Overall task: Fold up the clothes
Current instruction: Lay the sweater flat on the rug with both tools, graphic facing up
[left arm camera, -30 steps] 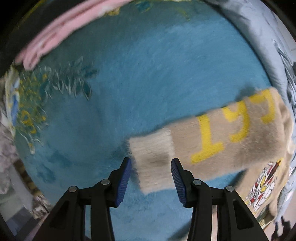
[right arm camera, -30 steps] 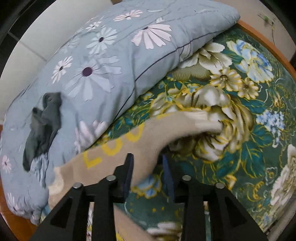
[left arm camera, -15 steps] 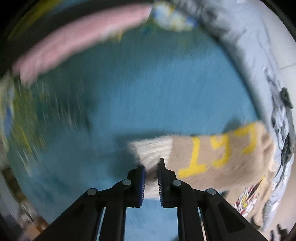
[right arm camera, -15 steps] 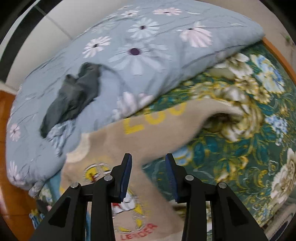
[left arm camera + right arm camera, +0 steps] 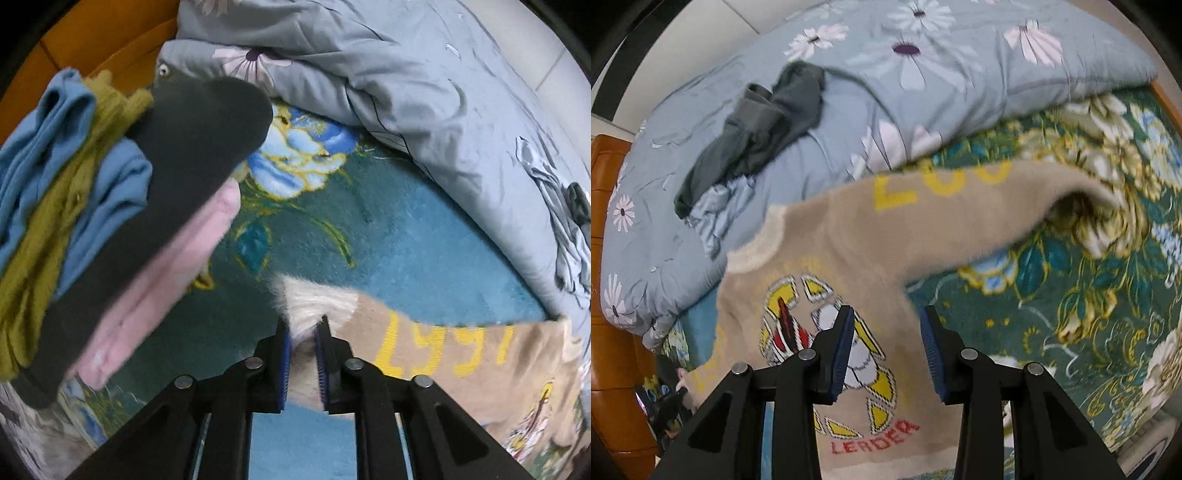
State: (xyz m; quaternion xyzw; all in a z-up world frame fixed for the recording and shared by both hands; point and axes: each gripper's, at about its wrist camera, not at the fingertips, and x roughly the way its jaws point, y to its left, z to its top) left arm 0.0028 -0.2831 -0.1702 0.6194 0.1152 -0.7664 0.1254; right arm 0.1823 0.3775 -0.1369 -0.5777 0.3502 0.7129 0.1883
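Note:
A beige fuzzy sweater [image 5: 831, 254] with yellow letters and a badge print lies on the floral blanket. In the left wrist view my left gripper [image 5: 303, 343] is shut on the pale cuff of its sleeve [image 5: 443, 350], lifted above the blue blanket. In the right wrist view my right gripper [image 5: 886, 347] is open and empty, just above the sweater's chest near the armpit. The other sleeve [image 5: 1015, 199] stretches to the right across the blanket.
A stack of folded clothes [image 5: 110, 206], dark, pink, blue and olive, sits at the left. A grey floral quilt [image 5: 923, 92] lies at the back with a dark grey garment [image 5: 764, 122] on it. A wooden bed frame [image 5: 613, 332] runs along the left.
My left gripper closed on the sleeve cuff and swung up and left with it, bringing the clothes stack into view. My right gripper let go of the other sleeve, opened and pulled back over the chest.

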